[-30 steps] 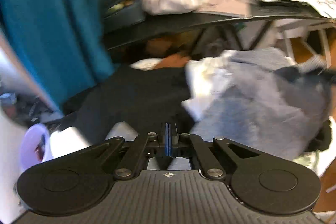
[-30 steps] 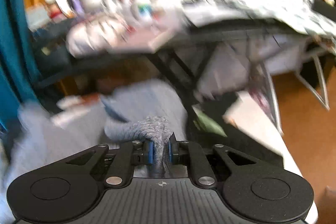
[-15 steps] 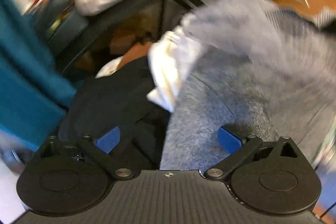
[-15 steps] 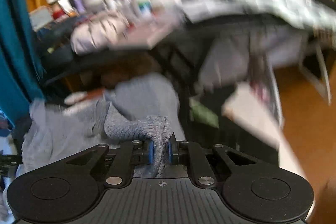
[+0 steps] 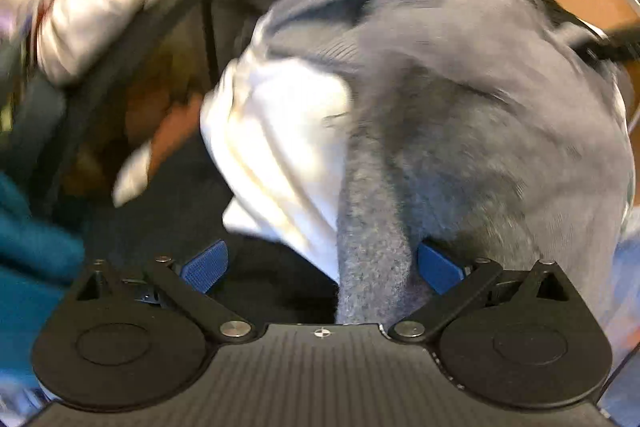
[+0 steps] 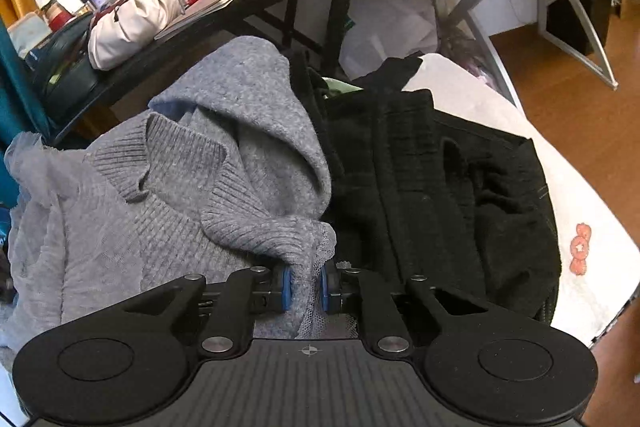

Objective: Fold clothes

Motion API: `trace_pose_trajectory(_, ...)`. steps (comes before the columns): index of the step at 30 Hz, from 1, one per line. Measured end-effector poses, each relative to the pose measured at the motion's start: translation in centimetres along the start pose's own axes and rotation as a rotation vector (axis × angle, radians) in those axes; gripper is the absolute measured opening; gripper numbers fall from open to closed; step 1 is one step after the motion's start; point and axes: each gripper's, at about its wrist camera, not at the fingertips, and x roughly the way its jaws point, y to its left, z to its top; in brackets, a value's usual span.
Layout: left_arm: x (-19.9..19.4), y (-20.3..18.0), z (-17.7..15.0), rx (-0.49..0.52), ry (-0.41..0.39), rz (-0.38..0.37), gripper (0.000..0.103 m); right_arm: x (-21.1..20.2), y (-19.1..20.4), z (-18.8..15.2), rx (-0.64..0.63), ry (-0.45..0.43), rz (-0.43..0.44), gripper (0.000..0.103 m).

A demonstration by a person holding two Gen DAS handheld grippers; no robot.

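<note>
A grey knitted sweater (image 6: 168, 211) with a ribbed collar lies heaped on the bed. My right gripper (image 6: 306, 285) is shut on a bunched fold of it, trimmed with pale lace. In the blurred left wrist view the same grey sweater (image 5: 460, 115) fills the right half. My left gripper (image 5: 320, 265) is open wide over it, a strip of grey knit running down between the blue pads without either pad pressing on it. A white garment (image 5: 280, 147) lies just left of the sweater, on dark cloth.
A black garment (image 6: 440, 187) lies right of the sweater on the white bed cover (image 6: 580, 227). Behind stands a dark desk (image 6: 248, 3) crowded with bottles, brushes and a cream bag (image 6: 128, 23). A teal curtain (image 6: 12, 75) hangs at the left; wooden floor (image 6: 580, 91) lies at the right.
My left gripper went from shut to wide open, rolled and dropped over the grey sweater. My right gripper came down with the sweater fold still pinched; the sweater now lies spread on the bed.
</note>
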Motion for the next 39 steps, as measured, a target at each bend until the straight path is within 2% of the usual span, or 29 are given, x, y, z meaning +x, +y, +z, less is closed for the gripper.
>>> trace_pose_trajectory(1, -0.1, -0.3, -0.4, 0.007, -0.023, 0.013, 0.103, 0.1, -0.2, 0.1, 0.012, 0.003, 0.005, 0.012)
trace_pose_trajectory(5, -0.2, -0.2, -1.5, -0.075, -0.055, 0.021, 0.103, 0.2, -0.3, 0.4, 0.001, 0.01, 0.01, 0.013)
trace_pose_trajectory(14, 0.3, 2.3, -2.9, -0.413, -0.03, -0.066, 0.103, 0.4, 0.2, 1.2, -0.077, 0.033, -0.007, 0.016)
trace_pose_trajectory(15, -0.2, 2.3, -2.9, -0.415, -0.045, -0.061, 0.103, 0.5, 0.2, 1.3, -0.085, 0.035, -0.009, 0.016)
trace_pose_trajectory(16, -0.6, 2.2, -2.9, -0.416, -0.06, -0.055, 0.098, 0.5, 0.2, 1.3, -0.095, 0.034, -0.01, 0.016)
trace_pose_trajectory(17, -1.1, 2.1, -3.0, -0.413, -0.076, -0.051, 0.081, 0.6, 0.2, 1.4, -0.105, 0.033, -0.012, 0.016)
trace_pose_trajectory(18, -1.8, 1.4, -2.9, -0.346, -0.115, -0.058, 0.07, 0.6, 0.2, 1.4, -0.115, 0.033, -0.013, 0.016)
trace_pose_trajectory(19, -2.5, 0.7, -2.9, -0.281, -0.152, -0.066, 0.051, 0.6, 0.2, 1.4, -0.125, 0.032, -0.014, 0.016)
trace_pose_trajectory(20, -2.8, 0.1, -2.7, -0.235, -0.163, -0.077, 0.036, 0.7, 0.3, 1.5, -0.135, 0.031, -0.016, 0.016)
trace_pose_trajectory(21, -3.1, -0.4, -2.6, -0.191, -0.173, -0.086, 0.03, 0.7, 0.3, 1.5, -0.145, 0.031, -0.017, 0.016)
trace_pose_trajectory(23, -2.9, -0.8, -2.2, -0.16, -0.172, -0.089, 0.026, 0.8, 0.3, 1.5, -0.164, 0.029, -0.02, 0.016)
trace_pose_trajectory(26, -2.3, 0.3, -1.9, -0.248, -0.149, -0.132, 0.024, 0.9, 0.3, 1.6, -0.194, 0.028, -0.024, 0.016)
trace_pose_trajectory(29, -2.9, 1.9, -1.6, -0.373, -0.134, -0.16, 0.007, 0.5, 0.6, 2.1, -0.2, 0.028, -0.04, 0.016)
trace_pose_trajectory(32, -6.6, 2.1, -2.2, -0.432, -0.194, -0.096, 0.007, -0.2, 1.1, 2.8, -0.217, 0.018, -0.064, 0.014)
trace_pose_trajectory(34, -9.3, 2.8, -2.8, -0.495, -0.231, -0.055, 0.007, -1.9, 2.6, 4.0, -0.28, -0.042, -0.077, 0.013)
trace_pose_trajectory(39, -16.3, 6.2, -6.2, -0.697, -0.403, 0.078, 0.007, -6.6, 8.4, 9.4, -0.386, -0.241, 0.049, 0.013)
